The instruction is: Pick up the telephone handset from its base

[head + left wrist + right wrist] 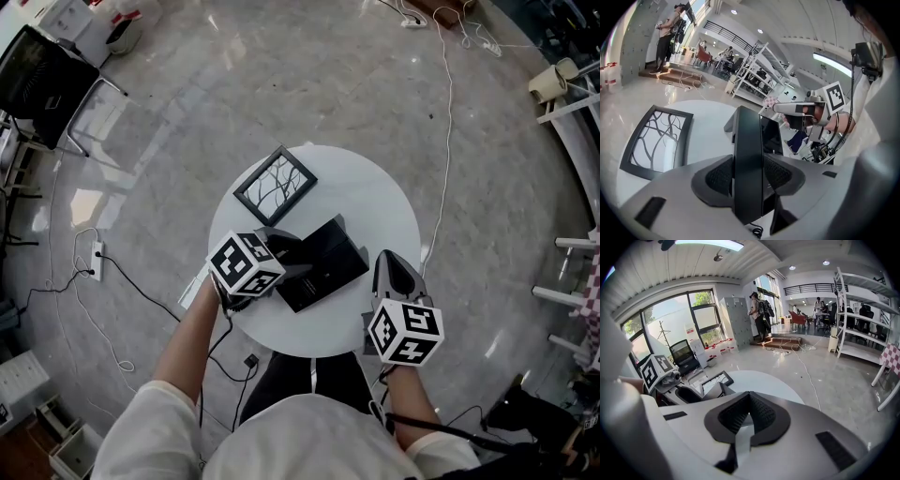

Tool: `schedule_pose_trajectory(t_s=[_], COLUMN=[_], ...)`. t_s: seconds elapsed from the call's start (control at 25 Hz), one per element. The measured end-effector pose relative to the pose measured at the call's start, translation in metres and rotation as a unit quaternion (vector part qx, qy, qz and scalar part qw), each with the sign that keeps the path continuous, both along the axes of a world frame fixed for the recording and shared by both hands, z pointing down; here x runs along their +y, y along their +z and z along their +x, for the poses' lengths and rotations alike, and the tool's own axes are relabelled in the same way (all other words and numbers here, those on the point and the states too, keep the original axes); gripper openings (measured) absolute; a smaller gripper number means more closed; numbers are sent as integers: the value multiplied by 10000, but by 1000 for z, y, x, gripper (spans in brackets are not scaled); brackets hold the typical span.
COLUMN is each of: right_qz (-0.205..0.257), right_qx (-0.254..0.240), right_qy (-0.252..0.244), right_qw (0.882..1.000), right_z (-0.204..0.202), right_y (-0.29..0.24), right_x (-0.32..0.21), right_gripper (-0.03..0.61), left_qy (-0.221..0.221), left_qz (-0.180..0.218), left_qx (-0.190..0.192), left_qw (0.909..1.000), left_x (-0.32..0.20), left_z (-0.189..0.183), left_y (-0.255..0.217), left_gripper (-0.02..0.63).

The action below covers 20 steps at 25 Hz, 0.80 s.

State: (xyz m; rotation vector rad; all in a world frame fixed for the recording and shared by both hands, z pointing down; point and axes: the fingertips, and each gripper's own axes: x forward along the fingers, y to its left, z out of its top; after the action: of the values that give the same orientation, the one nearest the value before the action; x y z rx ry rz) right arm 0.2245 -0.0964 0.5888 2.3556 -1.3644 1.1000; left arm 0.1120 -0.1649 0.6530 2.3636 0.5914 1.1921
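My left gripper (284,260) is shut on the black telephone handset (747,150), which stands on edge between the two pads in the left gripper view. Just beyond it lies the black base (325,265) with a glossy panel (771,136), near the middle of the round white table (375,197). A coiled cord (757,230) shows below the handset. Whether the handset still touches the base cannot be told. My right gripper (394,272) hovers over the table's right front edge, shut with nothing between its pads (761,413).
A black picture frame (275,185) with a branch drawing lies flat at the table's back left. On the floor are cables and a power strip (97,253). A black chair (42,80) stands far left, white shelving (572,103) at the right.
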Motion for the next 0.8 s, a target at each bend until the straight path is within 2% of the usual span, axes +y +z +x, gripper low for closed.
schedule_pose_trajectory(t_s=[0.36, 0.72, 0.8], right_qz=[-1, 45, 51], right_qx=[-2, -8, -21], right_qy=[-82, -157, -195], right_qw=[10000, 9999, 9998], right_z=[-6, -4, -6], right_y=[0, -3, -3], right_x=[0, 3, 2], right_gripper=[24, 24, 25], left_qy=[-156, -382, -615], left_qz=[875, 810, 692], left_qx=[-310, -207, -149], left_qw=[9956, 9958, 9956], left_x=[-4, -6, -11], left_z=[-5, -10, -12], left_y=[-4, -11, -15], left_gripper=[195, 181, 131])
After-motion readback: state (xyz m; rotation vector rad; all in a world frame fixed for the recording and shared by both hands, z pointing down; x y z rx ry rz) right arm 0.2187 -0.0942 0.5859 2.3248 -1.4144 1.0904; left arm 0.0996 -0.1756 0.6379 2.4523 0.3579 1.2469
